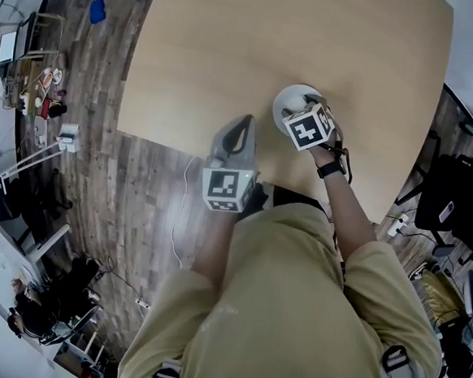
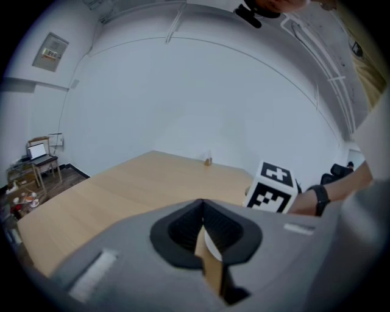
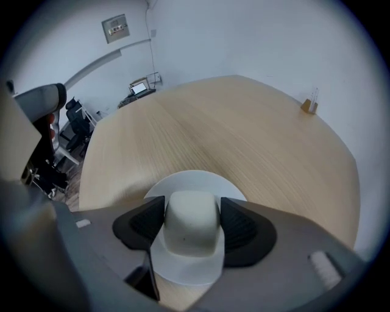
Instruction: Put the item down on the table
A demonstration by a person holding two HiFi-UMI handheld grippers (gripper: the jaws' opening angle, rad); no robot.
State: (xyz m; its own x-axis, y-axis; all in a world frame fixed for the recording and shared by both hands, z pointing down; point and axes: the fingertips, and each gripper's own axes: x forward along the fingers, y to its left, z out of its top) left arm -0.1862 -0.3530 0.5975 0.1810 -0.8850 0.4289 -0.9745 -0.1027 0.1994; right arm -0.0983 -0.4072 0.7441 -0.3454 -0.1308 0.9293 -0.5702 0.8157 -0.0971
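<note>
The item point(image 3: 190, 228) is white and round, with a flat brim and a raised cream middle. My right gripper point(image 3: 192, 213) is shut on that raised middle, one black pad on each side. In the head view the item point(image 1: 291, 99) sits low over the light wooden table point(image 1: 273, 40) near its front edge; I cannot tell whether it touches the top. My left gripper point(image 1: 243, 121) hangs at the table's front edge, left of the right gripper point(image 1: 300, 109). In its own view the left gripper point(image 2: 203, 230) is shut with nothing held.
A small brown object point(image 3: 309, 106) stands at the table's far edge, away from both grippers. Dark wood floor point(image 1: 147, 185) runs left of the table, with a white cable point(image 1: 182, 212) on it. Bags and chairs point(image 1: 456, 201) crowd the right side. A laptop desk point(image 2: 38, 152) stands far left.
</note>
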